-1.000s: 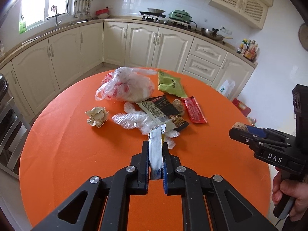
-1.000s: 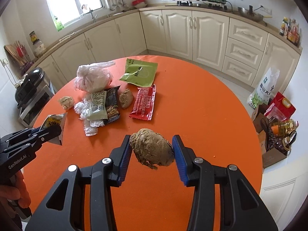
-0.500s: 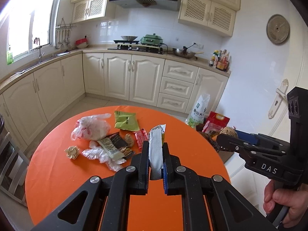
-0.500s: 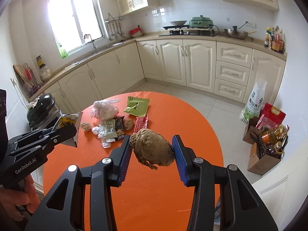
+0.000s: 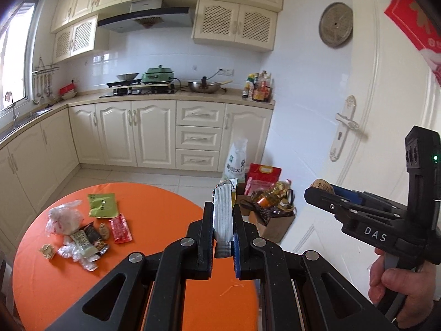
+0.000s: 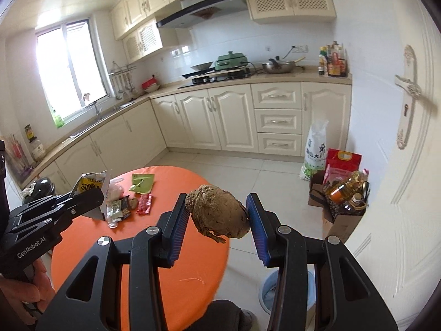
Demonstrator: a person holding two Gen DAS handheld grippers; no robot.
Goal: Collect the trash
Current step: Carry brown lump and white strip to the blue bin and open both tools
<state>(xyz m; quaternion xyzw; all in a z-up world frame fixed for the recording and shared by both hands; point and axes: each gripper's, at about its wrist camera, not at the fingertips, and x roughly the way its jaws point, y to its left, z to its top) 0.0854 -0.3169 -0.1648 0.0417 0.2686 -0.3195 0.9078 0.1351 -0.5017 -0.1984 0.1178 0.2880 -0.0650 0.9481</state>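
My left gripper (image 5: 223, 237) is shut on a silver snack wrapper (image 5: 223, 215), held high over the near edge of the round orange table (image 5: 154, 220); it also shows in the right wrist view (image 6: 91, 183). My right gripper (image 6: 217, 218) is shut on a crumpled brown paper ball (image 6: 217, 215), raised past the table's right edge. The remaining trash lies at the table's far left: a white plastic bag (image 5: 64, 218), a green packet (image 5: 102, 205), a red wrapper (image 5: 120, 230), dark wrappers (image 5: 93, 241) and a small paper wad (image 5: 47, 251).
A blue bin (image 6: 268, 293) stands on the floor below my right gripper. A cardboard box with oil bottles (image 6: 341, 207), a red bag (image 6: 341, 162) and a white sack (image 6: 315, 151) stand by the white door (image 6: 399, 138). Cream cabinets line the far walls.
Both grippers have risen and pulled back from the table toward the right, still holding the wrapper and the paper ball. The table's trash now looks small and far.
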